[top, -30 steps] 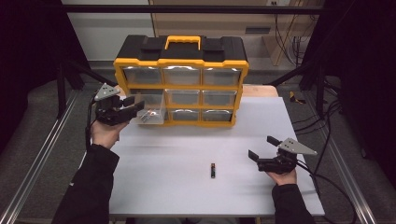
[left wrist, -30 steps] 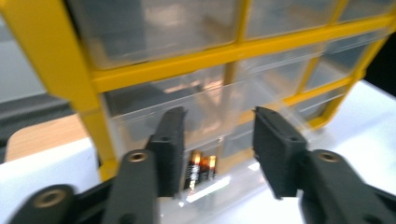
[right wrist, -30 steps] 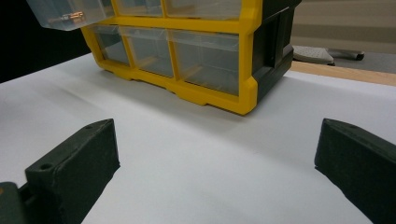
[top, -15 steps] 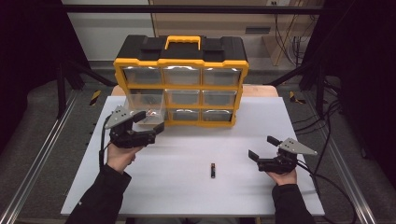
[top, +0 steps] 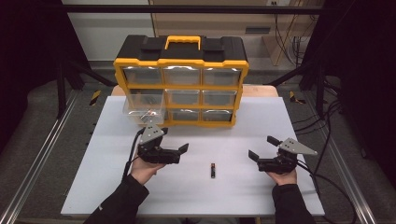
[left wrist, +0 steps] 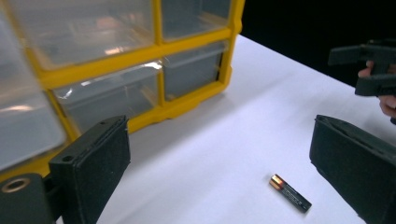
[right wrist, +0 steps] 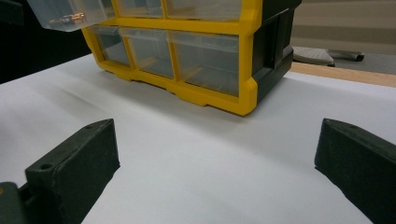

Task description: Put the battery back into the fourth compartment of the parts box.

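No text, label, brand, number or sign can be read anywhere in these pictures. The battery (left wrist: 290,192) on the table (top: 299,121) carries a copper-and-black wrapper (its print, if any, is too small and blurred to make out). The yellow-and-black drawer cabinet (top: 181,60) shows plain plastic fronts with no legible marking, and the yellow-and-black striped patches on the floor (top: 95,97) are a bare pattern without words
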`<state>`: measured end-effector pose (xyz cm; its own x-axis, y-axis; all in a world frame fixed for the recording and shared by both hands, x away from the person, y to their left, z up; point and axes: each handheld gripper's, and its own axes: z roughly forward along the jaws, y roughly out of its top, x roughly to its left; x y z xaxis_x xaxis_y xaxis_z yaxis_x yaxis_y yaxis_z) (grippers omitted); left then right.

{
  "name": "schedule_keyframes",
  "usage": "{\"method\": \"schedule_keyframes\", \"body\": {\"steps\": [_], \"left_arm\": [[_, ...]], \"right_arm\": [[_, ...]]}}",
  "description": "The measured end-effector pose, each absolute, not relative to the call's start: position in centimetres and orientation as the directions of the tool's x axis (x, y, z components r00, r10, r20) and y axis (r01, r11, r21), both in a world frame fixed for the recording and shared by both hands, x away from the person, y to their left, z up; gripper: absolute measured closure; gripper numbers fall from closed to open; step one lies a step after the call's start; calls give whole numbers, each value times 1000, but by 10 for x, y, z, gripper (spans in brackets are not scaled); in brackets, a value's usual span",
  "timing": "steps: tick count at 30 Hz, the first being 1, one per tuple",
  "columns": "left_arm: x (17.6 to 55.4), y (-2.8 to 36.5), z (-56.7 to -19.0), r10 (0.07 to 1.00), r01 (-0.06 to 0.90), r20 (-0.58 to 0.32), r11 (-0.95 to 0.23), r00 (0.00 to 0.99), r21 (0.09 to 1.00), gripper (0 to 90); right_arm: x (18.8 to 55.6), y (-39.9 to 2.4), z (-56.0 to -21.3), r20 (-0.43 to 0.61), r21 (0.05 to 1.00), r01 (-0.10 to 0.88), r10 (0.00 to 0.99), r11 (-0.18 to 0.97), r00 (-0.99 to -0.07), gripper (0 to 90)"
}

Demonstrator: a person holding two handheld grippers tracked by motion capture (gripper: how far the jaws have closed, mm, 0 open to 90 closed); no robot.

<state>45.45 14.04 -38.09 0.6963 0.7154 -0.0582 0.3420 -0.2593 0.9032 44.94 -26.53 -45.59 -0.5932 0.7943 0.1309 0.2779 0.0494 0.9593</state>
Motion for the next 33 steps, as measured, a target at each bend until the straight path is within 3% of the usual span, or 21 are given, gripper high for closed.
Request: {"method": "schedule_keyframes", "body": {"steps": [27, 33], "left_arm": [[462, 54, -461, 646, 480, -99, -446, 757, 756, 37], [460, 48, -469, 651, 503, -113, -452, 750, 737, 81]], "right_arm": [[449, -266, -456, 134, 959, 280, 793, 47, -594, 2], [449, -265, -456, 133, 959, 279, 792, 49, -595, 2]]}}
